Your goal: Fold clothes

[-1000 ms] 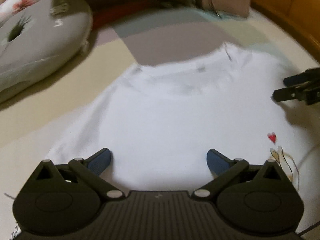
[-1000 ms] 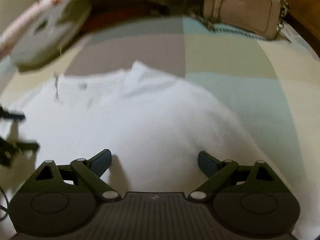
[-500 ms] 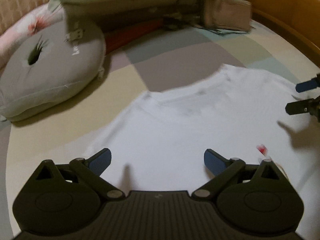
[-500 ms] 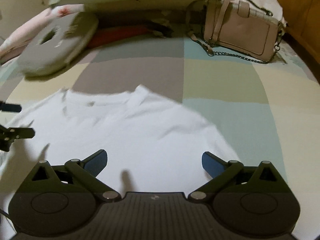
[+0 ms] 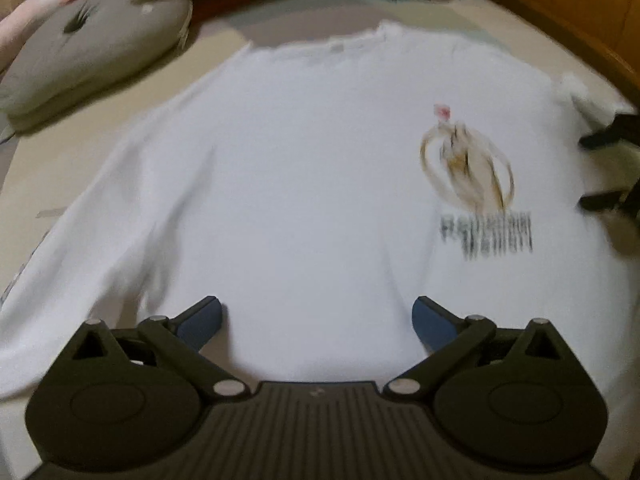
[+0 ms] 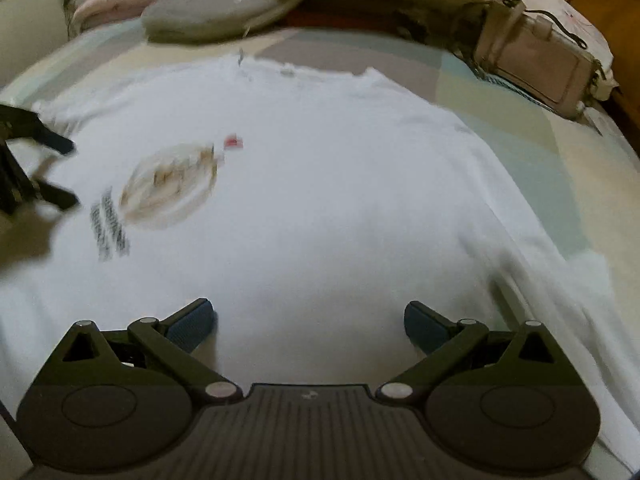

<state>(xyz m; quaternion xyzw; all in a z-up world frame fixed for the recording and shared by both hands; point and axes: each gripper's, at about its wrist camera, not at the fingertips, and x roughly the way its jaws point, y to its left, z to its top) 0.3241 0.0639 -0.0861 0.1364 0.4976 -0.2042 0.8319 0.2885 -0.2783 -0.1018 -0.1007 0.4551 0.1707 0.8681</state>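
A white long-sleeved shirt (image 5: 304, 184) lies flat on the bed, collar at the far side, with a brownish print and dark lettering (image 5: 472, 184) on its chest. In the right wrist view the same shirt (image 6: 340, 208) shows the print (image 6: 168, 188) at the left. My left gripper (image 5: 316, 318) hovers open over the shirt's lower part, nothing between its fingers. My right gripper (image 6: 306, 318) is open as well, above the shirt's lower right part. Each gripper shows in the other's view: the right gripper (image 5: 612, 168) at the right edge, the left gripper (image 6: 36, 172) at the left edge.
The bed cover (image 6: 520, 96) has pastel patches. A grey ring cushion (image 5: 88, 48) lies at the far left, a beige handbag (image 6: 536, 56) at the far right. An orange-brown wooden bed frame (image 5: 560, 4) curves along the right side.
Both grippers have pulled back toward the shirt's hem, so the chest print and sleeves now show. Both stay open. The frames are motion-blurred.
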